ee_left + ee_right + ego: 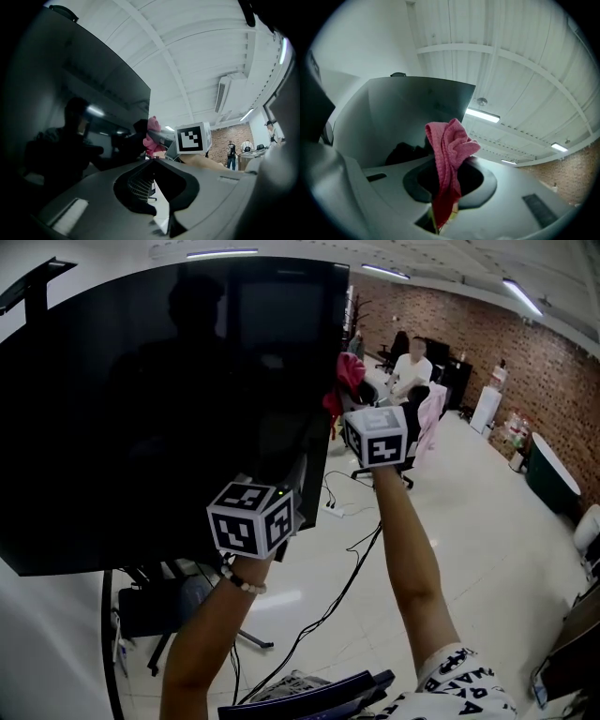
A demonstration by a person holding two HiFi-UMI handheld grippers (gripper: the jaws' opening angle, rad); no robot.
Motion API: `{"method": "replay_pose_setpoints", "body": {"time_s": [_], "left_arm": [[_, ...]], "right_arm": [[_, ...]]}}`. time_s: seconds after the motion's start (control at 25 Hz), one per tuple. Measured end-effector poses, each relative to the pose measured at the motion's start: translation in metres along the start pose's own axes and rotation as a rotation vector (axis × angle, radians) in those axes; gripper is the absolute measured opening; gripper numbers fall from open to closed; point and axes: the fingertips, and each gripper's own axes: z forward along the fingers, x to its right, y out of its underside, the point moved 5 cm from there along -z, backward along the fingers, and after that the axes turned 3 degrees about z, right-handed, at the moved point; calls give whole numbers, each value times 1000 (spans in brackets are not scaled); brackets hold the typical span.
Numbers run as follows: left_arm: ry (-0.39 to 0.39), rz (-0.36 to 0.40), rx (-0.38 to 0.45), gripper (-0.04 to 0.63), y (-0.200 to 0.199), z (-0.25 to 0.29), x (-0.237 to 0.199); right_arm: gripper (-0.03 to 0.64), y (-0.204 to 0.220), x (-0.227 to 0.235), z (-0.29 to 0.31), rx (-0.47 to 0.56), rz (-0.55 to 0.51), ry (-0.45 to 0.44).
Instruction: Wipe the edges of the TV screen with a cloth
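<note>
A large black TV screen (pixel 159 409) fills the left of the head view, and its right edge (pixel 339 352) runs down the middle. My right gripper (pixel 349 401) is shut on a pink cloth (pixel 349 373) and holds it against that edge, about halfway up. In the right gripper view the pink cloth (pixel 449 154) stands up between the jaws of my right gripper (pixel 446 187), with the TV (pixel 412 117) just behind it. My left gripper (pixel 296 476) is lower, by the TV's lower right corner. The left gripper (pixel 153 163) is shut with nothing in it, and its view shows the cloth (pixel 152 135) beside the TV screen (pixel 84 117).
Under the TV is its stand with a dark bag (pixel 155 606) and cables (pixel 328 606) across the pale floor. A power strip (pixel 333 510) lies near the stand. People (pixel 411 367) sit at desks by the brick wall (pixel 525 352), behind an office chair (pixel 417 427).
</note>
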Motion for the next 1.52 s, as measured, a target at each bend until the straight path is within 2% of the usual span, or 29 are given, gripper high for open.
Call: {"method": "replay_pose_setpoints", "body": {"time_s": [0.16,0.44,0.68,0.88,1.12,1.32,1.52], "left_arm": [[-17,4,-32,-8,32,2,1],[-41,-74,-89,-8,85,-8,-5],[-118,-106,-162,-8,147,-14,-19],[-162,-150,-230,-8,196,-24,-28],[-195,-173,-247,-8,226,-43,-30],[-235,-199,-280,-8,248,-58,-36],[-268,-223,-307,-8,263,-75,-45]], "right_arm": [[77,28,-21,-10,-15,0,-14],[77,93,-57,-35,-99,23,-49],[77,180,-82,-52,-207,79,-87],[77,251,-109,-68,-320,71,-116],[77,318,-134,-87,-425,115,-154],[77,342,-142,-91,-450,142,-152],[77,372,-156,-100,-521,154,-152]]}}
